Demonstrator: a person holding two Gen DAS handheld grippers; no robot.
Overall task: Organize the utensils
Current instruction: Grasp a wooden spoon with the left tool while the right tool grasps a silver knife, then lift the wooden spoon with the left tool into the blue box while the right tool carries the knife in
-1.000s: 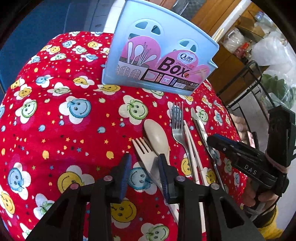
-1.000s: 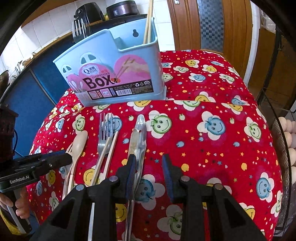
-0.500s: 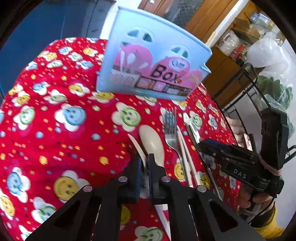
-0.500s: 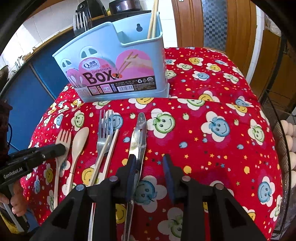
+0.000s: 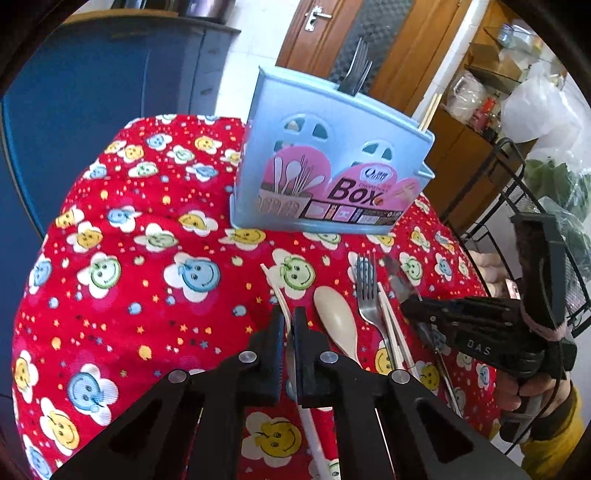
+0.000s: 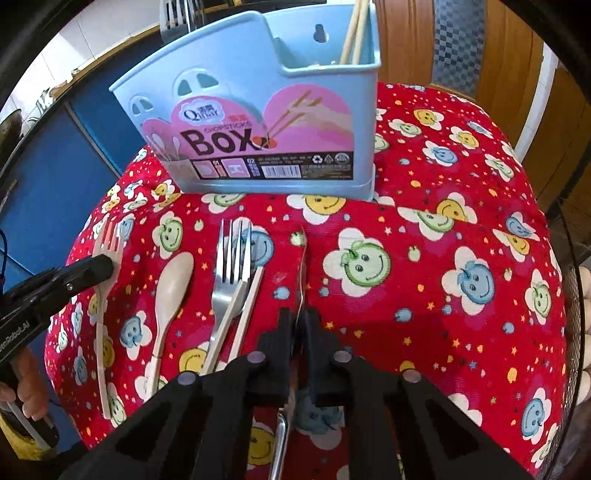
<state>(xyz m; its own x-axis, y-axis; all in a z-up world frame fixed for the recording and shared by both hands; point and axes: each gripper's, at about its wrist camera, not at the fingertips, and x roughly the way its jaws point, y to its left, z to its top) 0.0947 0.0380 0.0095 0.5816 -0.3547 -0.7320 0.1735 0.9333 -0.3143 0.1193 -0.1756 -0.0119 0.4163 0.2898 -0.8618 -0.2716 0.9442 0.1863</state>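
while both tools are clamped tight, each has hold of one utensil on the red smiley-face cloth that covers the counter. the left tool has its jaws pinched on the cream plastic fork, gripping the flat neck just below the tines, which poke out toward twelve o'clock. the right tool has just been closing and its jaws now squeeze the metal knife, seen edge-on, with the blade running to twelve o'clock and the handle passing back under the tool at six.

between them lie a cream plastic spoon, a steel fork and a pale chopstick touching that fork, all pointing at the blue chopsticks box, which stands at twelve o'clock in both views. it already holds wooden chopsticks in its right compartment and a dark fork in the left.

the plastic fork looks light and slightly springy, so a pinch at the neck should carry it easily, though the long handle may sag or swing. the knife is stiff, heavier and slick; held edge-on by narrow pads it could pivot or slip, so a grip nearer its balance point would likely be steadier. both must be tipped handle-down to drop into the box.
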